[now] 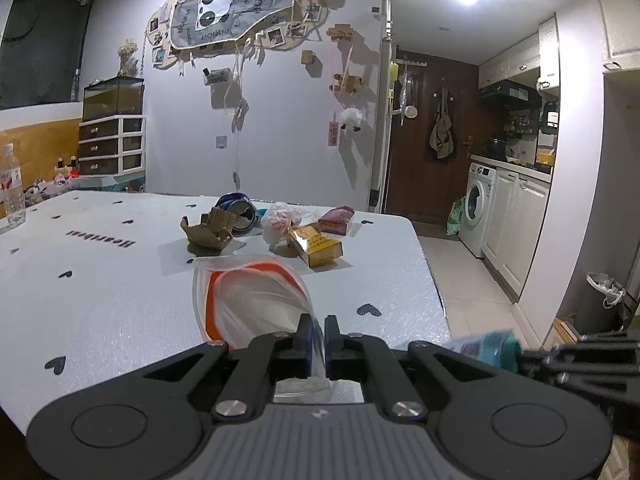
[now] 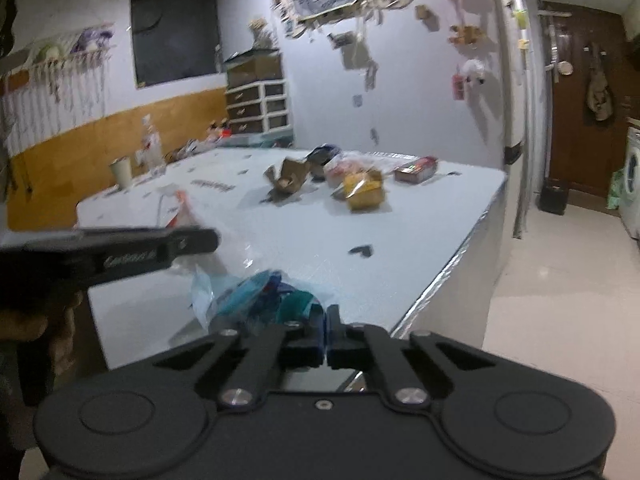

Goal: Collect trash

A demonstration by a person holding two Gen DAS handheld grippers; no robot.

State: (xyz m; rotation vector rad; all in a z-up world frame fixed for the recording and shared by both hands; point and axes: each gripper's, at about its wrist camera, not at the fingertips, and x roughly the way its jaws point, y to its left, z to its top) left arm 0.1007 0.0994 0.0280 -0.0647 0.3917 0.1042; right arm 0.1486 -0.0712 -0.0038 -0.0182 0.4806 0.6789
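My left gripper (image 1: 318, 320) is shut on the near edge of a clear plastic bag with an orange rim (image 1: 248, 292), which lies mouth-open on the white table (image 1: 100, 280). My right gripper (image 2: 325, 312) is shut on a crumpled blue and teal wrapper (image 2: 256, 292) at the table's near edge. The same wrapper (image 1: 488, 346) shows at the right of the left wrist view. Farther back lie torn brown cardboard (image 1: 210, 232), a crushed blue can (image 1: 240, 210), a crumpled thin bag (image 1: 280, 220), a yellow box (image 1: 316, 246) and a red box (image 1: 338, 218).
A water bottle (image 1: 10, 184) and a paper cup (image 2: 121, 172) stand at the table's left side. The table's right edge (image 2: 460, 256) drops to a tiled floor. A lined bin (image 1: 606, 300) and a washing machine (image 1: 478, 208) stand to the right.
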